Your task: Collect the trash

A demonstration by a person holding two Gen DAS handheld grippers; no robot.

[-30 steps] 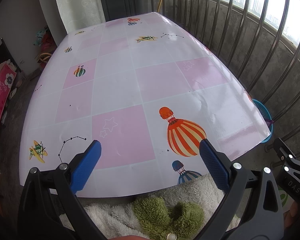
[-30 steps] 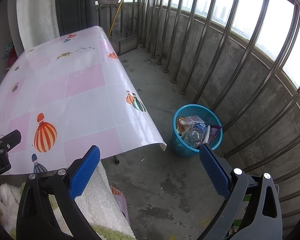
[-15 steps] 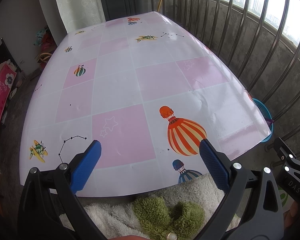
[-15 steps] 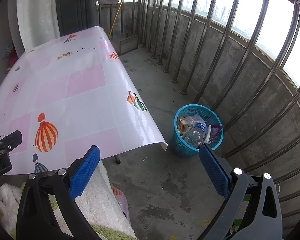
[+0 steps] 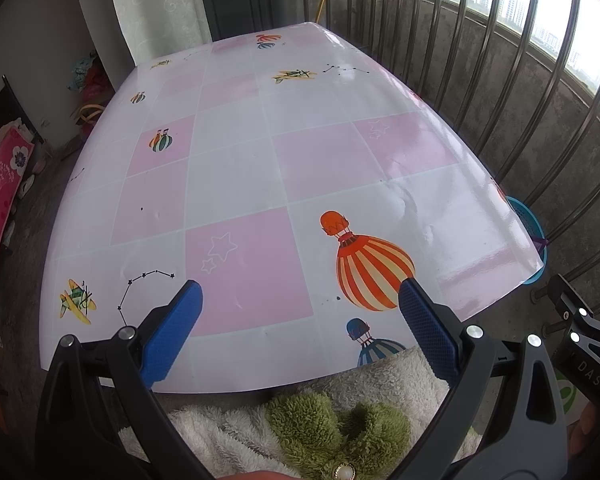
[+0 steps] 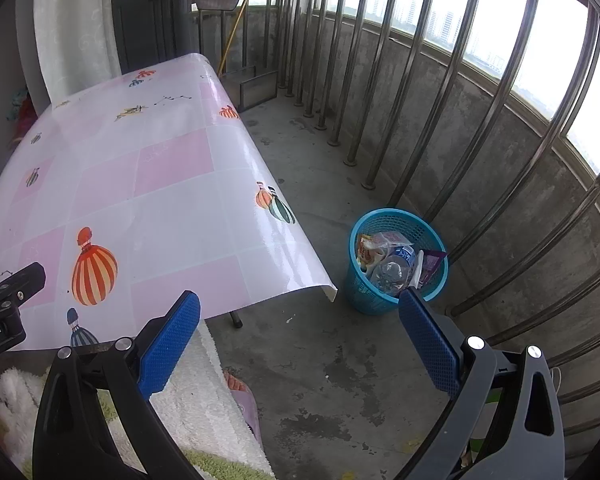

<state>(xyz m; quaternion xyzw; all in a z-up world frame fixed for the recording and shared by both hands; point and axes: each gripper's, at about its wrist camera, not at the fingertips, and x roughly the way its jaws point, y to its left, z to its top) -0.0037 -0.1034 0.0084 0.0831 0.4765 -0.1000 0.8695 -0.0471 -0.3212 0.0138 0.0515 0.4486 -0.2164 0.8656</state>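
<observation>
Between the blue ribbed pads, both tongs stand released and empty: left tongs (image 5: 300,320) low over the near table edge, right tongs (image 6: 300,332) over bare concrete floor (image 6: 340,380), neither shifted since the earlier frames. Table (image 5: 240,184): glossy pink-and-white checked cover, balloon prints, nothing on it. Basket (image 6: 396,268): blue plastic mesh, round, centre-right, just beyond the table corner, holding the trash (image 6: 392,260): wrappers and a clear bottle. Fleecy white garment (image 6: 204,392) below.
</observation>
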